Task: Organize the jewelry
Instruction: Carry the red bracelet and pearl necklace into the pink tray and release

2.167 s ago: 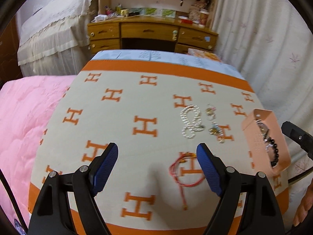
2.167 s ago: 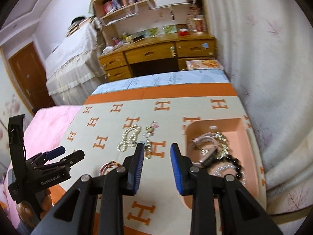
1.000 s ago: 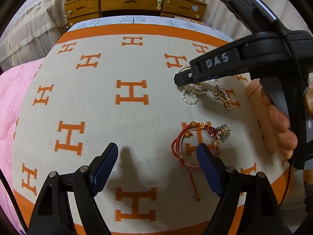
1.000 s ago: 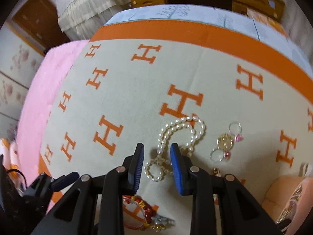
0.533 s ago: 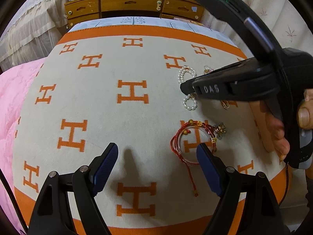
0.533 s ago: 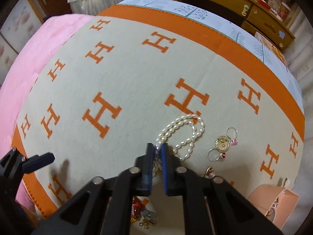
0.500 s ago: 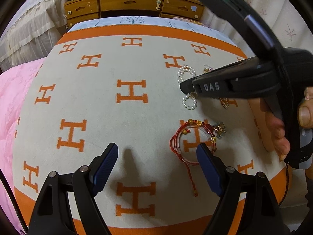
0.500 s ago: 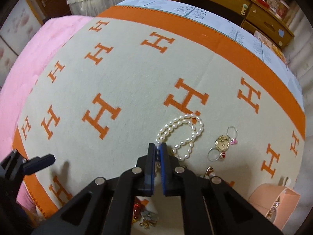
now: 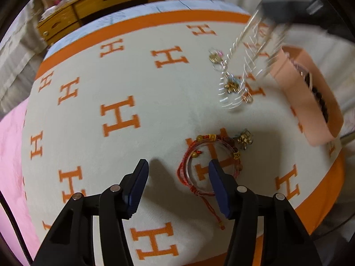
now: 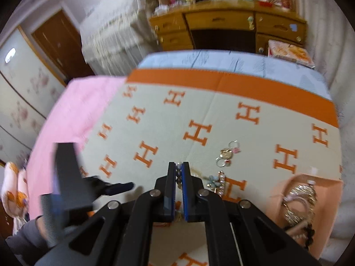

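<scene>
Right hand-held gripper grips one pearl necklace; left gapes over one red bracelet.

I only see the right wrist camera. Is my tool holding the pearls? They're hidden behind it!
Observer: Yes. The left wrist view shows the pearl necklace dangling, blurred, from the right tool, off the blanket.
Kid: What's the other tool doing?
Observer: The left tool is open, low over a red string bracelet.
Kid: Anything beside that bracelet?
Observer: A small gold charm cluster lies at its far edge.
</scene>
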`<state>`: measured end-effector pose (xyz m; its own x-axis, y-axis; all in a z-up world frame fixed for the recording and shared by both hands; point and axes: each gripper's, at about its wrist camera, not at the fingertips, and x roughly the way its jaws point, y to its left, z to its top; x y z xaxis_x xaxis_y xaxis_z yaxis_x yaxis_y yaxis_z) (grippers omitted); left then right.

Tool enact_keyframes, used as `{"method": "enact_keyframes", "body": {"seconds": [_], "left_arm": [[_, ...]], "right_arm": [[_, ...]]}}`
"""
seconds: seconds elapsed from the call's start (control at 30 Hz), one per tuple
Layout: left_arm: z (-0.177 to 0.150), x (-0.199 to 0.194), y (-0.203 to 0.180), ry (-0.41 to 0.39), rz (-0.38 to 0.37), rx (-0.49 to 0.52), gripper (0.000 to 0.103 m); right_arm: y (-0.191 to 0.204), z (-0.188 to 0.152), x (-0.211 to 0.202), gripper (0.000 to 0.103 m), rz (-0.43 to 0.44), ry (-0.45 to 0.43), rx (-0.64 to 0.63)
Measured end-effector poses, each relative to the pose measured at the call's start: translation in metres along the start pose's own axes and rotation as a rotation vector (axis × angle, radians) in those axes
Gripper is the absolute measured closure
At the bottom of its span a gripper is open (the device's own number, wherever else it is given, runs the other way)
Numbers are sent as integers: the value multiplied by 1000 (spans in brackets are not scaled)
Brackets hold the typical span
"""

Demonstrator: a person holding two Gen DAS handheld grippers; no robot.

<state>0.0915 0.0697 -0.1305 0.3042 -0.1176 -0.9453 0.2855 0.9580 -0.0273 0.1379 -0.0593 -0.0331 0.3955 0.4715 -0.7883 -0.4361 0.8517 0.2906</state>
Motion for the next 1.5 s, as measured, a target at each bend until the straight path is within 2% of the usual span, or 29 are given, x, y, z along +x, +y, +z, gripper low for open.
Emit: {"method": "enact_keyframes", "body": {"seconds": [0.07, 0.13, 0.2, 0.3, 0.4, 0.57, 0.77, 0.9, 1.1, 1.23, 1.37, 1.5], "left_arm": [[3, 3, -5, 9, 8, 25, 59], [6, 3, -9, 23, -2, 43, 79], [9, 4, -13, 37, 5, 42, 93], [11, 3, -16, 44, 13, 25, 98], [15, -5, -17, 29, -13, -1, 99], [26, -42, -30, -61, -29, 7, 99], [46, -93, -62, -179, -85, 68, 99], [65, -108, -96, -222, -146, 124, 99], [76, -105, -152, -224, -203, 192, 98], [80, -93, -174, -210, -226, 209, 98], [81, -78, -188, -205, -219, 214, 98], [84, -58, -201, -176, -224, 229, 97]], "right_arm": [[-5, -5, -21, 98, 16, -46, 19], [-8, -10, -41, 98, 22, -92, 35], [-12, -13, -60, 98, 29, -140, 53], [-20, -20, -92, 98, 33, -218, 74], [-30, -29, -118, 98, 20, -280, 91], [-54, -46, -138, 98, -31, -327, 146], [-88, -75, -132, 98, -93, -296, 232], [-111, -97, -121, 98, -123, -249, 299], [-133, -126, -102, 97, -125, -159, 372], [-144, -144, -107, 96, -135, -186, 432], [-151, -156, -116, 89, -164, -228, 467], [-151, -163, -119, 87, -150, -247, 480]]}}
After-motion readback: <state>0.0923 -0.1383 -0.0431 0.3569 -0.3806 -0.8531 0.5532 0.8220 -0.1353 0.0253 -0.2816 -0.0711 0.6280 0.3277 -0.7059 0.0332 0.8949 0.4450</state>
